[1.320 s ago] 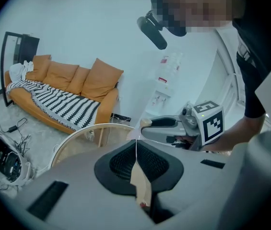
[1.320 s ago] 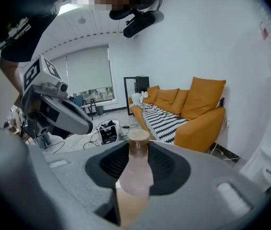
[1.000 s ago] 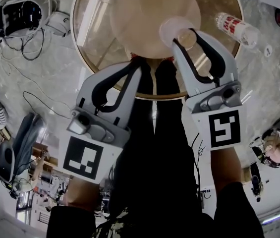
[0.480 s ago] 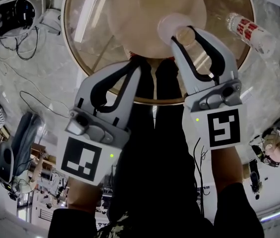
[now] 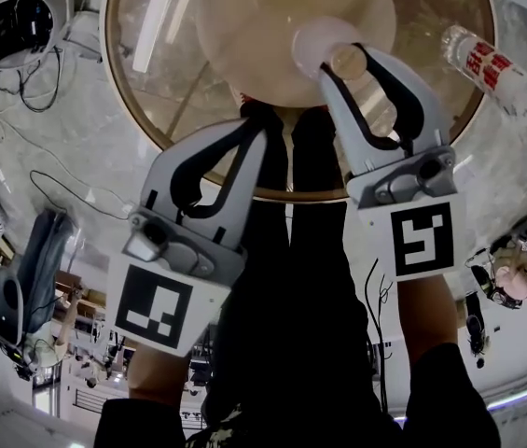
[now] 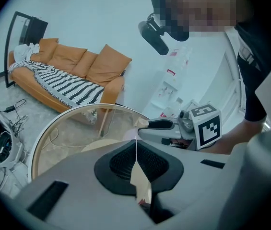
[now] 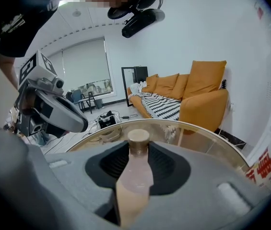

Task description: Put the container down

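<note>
The container (image 5: 348,60) is a small clear bottle with a tan cap. My right gripper (image 5: 364,80) is shut on it above the round glass table (image 5: 151,131). In the right gripper view the container (image 7: 135,172) lies along the jaws, cap pointing away from the hand. The right gripper (image 7: 137,153) clamps its body from both sides. My left gripper (image 5: 261,124) hangs at the table's near edge, shut and empty. In the left gripper view, the left gripper (image 6: 136,145) has its pads meeting in a thin line.
A plastic water bottle with a red label (image 5: 492,64) lies on the table's right side and shows as the labelled bottle (image 7: 265,166) in the right gripper view. An orange sofa (image 6: 77,66) stands beyond the table. Cables and a black device (image 5: 19,24) lie on the floor at left.
The table and the water bottle have drifted a little outward in the head view. Both grippers keep the same stance, and the right stays closed on the container.
</note>
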`<state>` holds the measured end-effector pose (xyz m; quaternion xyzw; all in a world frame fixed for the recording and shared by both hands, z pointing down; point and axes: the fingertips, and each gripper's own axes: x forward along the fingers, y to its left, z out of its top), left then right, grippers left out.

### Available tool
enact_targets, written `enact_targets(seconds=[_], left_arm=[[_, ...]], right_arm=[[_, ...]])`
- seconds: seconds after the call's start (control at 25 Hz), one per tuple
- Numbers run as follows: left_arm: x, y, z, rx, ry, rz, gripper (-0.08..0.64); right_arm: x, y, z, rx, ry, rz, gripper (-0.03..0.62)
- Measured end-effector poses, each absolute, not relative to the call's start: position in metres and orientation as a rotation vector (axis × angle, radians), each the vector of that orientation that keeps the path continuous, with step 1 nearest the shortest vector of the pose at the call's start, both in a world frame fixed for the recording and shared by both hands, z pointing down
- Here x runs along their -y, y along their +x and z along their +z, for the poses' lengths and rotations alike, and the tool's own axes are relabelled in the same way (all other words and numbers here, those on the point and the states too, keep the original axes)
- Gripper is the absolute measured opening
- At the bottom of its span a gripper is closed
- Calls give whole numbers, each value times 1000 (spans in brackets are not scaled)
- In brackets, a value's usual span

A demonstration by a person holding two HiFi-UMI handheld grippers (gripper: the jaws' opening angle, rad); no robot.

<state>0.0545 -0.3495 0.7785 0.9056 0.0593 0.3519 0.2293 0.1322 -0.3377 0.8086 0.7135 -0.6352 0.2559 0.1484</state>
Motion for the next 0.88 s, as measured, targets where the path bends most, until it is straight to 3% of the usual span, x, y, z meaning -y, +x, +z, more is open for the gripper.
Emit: enact_targets(seconds=[0.88], left_arm=[[348, 49, 804, -145, 2461, 1000, 12]], right_arm=[[341, 126, 834, 1826, 2005, 640, 120]])
